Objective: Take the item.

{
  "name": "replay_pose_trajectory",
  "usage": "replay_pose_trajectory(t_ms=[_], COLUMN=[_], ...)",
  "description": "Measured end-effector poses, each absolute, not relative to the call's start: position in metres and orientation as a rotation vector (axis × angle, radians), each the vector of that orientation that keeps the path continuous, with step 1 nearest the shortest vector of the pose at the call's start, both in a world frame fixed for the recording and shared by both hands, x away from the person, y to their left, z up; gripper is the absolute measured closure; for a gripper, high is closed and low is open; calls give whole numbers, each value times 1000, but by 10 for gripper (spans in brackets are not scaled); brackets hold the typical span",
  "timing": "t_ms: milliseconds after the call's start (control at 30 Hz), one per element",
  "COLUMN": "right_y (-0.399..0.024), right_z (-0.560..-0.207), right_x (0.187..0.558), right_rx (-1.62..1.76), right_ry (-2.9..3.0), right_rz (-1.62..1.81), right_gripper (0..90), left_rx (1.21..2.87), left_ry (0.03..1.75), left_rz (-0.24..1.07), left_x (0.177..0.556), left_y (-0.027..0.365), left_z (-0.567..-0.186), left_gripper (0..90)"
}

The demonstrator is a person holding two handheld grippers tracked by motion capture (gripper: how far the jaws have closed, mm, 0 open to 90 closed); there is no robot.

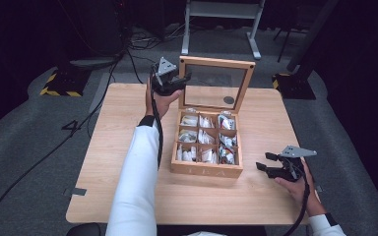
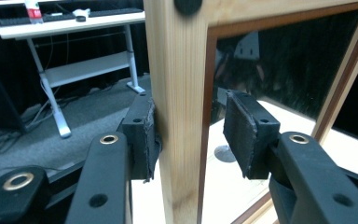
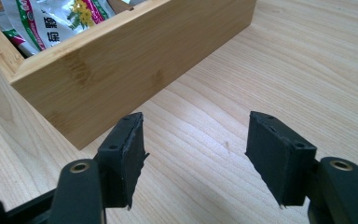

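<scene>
A wooden tea box (image 1: pixel 205 170) stands mid-table, its compartments holding several sachets (image 1: pixel 205 136). Its glass-paned lid (image 1: pixel 217 62) stands raised. My left gripper (image 1: pixel 181 81) is at the lid's upper left corner. In the left gripper view the jaws of the left gripper (image 2: pixel 191 135) straddle the lid's wooden side rail (image 2: pixel 179 70): one pad lies against the outer edge, the other sits in front of the glass by the inner edge. My right gripper (image 1: pixel 267 162) rests on the table right of the box, open and holding nothing (image 3: pixel 196 154). The box's wall (image 3: pixel 121 60) and sachets (image 3: pixel 51 18) lie just ahead of it.
The light wooden table (image 1: pixel 128 147) has bare room on both sides of the box. A small round object (image 1: pixel 229 100) lies behind the lid, seen through the glass. A white desk frame (image 1: pixel 221 19) stands on the floor beyond the table, and cables trail at the left.
</scene>
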State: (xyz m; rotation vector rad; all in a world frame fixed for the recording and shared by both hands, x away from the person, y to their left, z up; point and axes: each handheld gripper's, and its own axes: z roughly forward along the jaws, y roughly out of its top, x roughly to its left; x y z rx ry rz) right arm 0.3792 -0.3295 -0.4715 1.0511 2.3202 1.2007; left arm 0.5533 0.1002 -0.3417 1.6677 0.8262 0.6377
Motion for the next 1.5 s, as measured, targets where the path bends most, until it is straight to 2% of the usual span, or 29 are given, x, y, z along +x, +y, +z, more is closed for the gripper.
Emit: replay_pose_trajectory(t_ms=[167,567,900,1333,1367,1500], right_y=[-330,-327,-327,-325,-325,-325], right_z=[-473,-473,-474,-478,-478,-477], right_x=[380,380,380,381,381,380], right_rx=[1059,1053,1056,1051,1051,1044], right_ry=[2319,2329,2333,2354,2357,2349], right_rz=[1205,1196,1191,1176,1175,1180], right_gripper=[373,381,382,382,381,375], left_rx=[1694,1824,1895,1944,1986,1996], left_ry=[846,939,976,966,952,928], left_rz=[641,665,627,556,558,560], left_x=[557,564,566,563,562,556], left_y=[99,91,91,98,98,106], left_z=[-349,-393,-420,-434,-435,-431], left_gripper=[554,570,573,588,589,570])
